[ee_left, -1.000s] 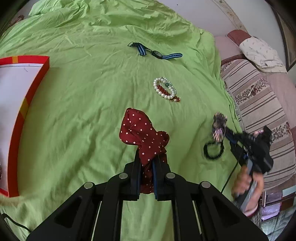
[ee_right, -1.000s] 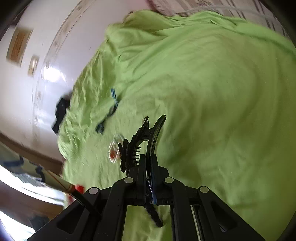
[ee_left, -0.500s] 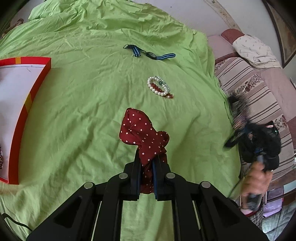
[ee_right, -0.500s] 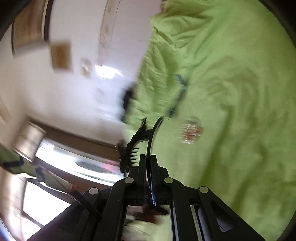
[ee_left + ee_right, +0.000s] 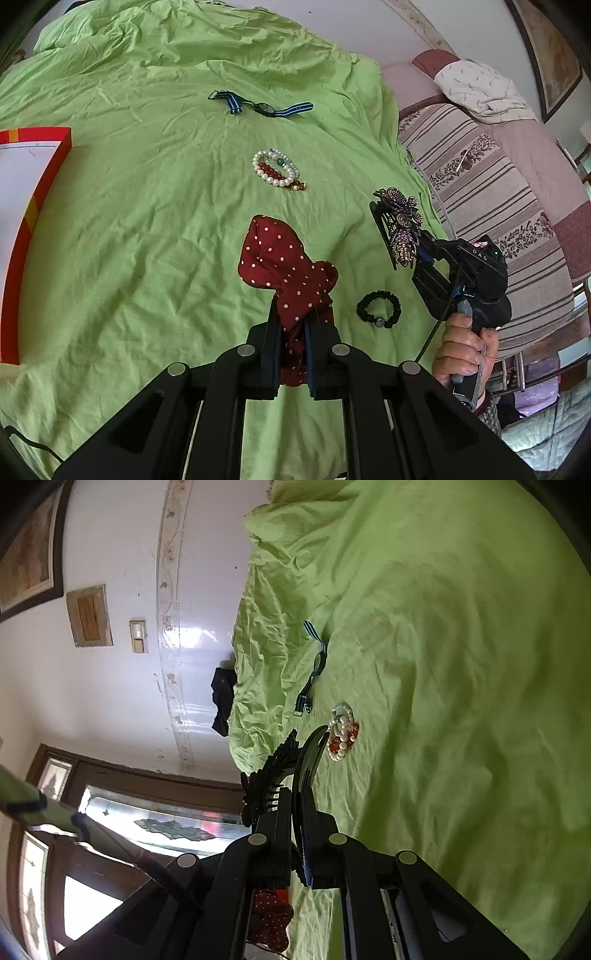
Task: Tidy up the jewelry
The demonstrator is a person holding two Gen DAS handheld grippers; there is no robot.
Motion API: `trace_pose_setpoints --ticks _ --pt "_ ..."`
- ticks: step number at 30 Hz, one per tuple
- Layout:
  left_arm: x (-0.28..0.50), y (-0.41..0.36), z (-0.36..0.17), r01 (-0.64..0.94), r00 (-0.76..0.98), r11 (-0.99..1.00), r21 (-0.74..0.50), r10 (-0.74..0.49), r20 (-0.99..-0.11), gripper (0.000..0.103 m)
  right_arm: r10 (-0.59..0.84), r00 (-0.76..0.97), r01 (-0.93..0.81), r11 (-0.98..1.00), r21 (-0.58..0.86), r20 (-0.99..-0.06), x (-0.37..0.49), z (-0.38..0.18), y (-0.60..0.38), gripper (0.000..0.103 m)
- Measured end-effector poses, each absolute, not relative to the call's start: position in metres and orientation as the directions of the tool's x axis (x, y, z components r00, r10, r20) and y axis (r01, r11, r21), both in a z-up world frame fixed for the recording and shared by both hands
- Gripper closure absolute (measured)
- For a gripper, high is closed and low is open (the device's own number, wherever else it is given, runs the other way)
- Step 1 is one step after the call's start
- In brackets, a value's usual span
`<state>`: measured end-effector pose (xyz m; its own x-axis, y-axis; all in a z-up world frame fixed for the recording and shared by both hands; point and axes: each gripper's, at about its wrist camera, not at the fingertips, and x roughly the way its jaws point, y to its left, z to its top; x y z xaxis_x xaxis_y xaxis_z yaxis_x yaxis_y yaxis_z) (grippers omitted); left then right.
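Spreading across both views: green bedsheet (image 5: 147,221), serving as the work surface. Sitting at the left edge: red-rimmed box (image 5: 40,192), apparently the destination, with nothing seen going into it as yet. Gripping a red polka-dot scrunchie (image 5: 284,266): left gripper (image 5: 291,332), jaws clamped tight on the cloth, bulk of it bunching forward of the fingers above the sheet. Pinching a jewelled hair clip (image 5: 400,229): right gripper (image 5: 424,254), jaws closed on its near end, clip raised clear of the bed at the right; long axis running up-left away from the gripper, beaded flower facing the left camera, teeth behind. Lying uncollected on the sheet: striped-strap watch (image 5: 262,107) farthest off, pearl-and-red bead bracelets (image 5: 279,173) at centre, black hair tie (image 5: 378,309) just below the clip. Judging progress as early: two items in hand, three waiting, none visibly stowed.
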<state>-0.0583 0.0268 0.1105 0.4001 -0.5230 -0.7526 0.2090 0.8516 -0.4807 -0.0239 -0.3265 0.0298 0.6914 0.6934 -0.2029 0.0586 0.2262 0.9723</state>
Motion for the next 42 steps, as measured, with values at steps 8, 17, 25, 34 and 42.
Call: trace_pose_setpoints --ticks 8,17,25,34,42 --pt "-0.065 0.030 0.111 0.189 0.408 0.862 -0.471 -0.505 -0.761 0.093 0.722 0.659 0.026 0.260 0.965 -0.212 -0.032 0.043 -0.311 0.098" --pt "-0.082 0.106 0.139 0.103 0.517 0.881 -0.462 -0.444 -0.732 0.093 0.798 0.529 -0.089 0.392 0.915 -0.290 -0.033 0.094 -0.214 0.098" --pt "-0.068 0.219 0.154 -0.053 0.597 0.908 -0.415 -0.304 -0.742 0.093 0.842 0.377 -0.206 0.482 0.851 -0.386 -0.010 0.124 -0.094 0.098" --pt "0.010 0.324 0.132 -0.231 0.581 0.868 -0.439 -0.239 -0.778 0.093 0.815 0.282 -0.302 0.576 0.759 -0.506 0.048 0.133 0.046 0.098" --pt "0.069 0.373 0.105 -0.317 0.553 0.868 -0.381 -0.157 -0.819 0.093 0.704 0.283 -0.313 0.709 0.631 -0.651 0.108 0.094 0.130 0.098"
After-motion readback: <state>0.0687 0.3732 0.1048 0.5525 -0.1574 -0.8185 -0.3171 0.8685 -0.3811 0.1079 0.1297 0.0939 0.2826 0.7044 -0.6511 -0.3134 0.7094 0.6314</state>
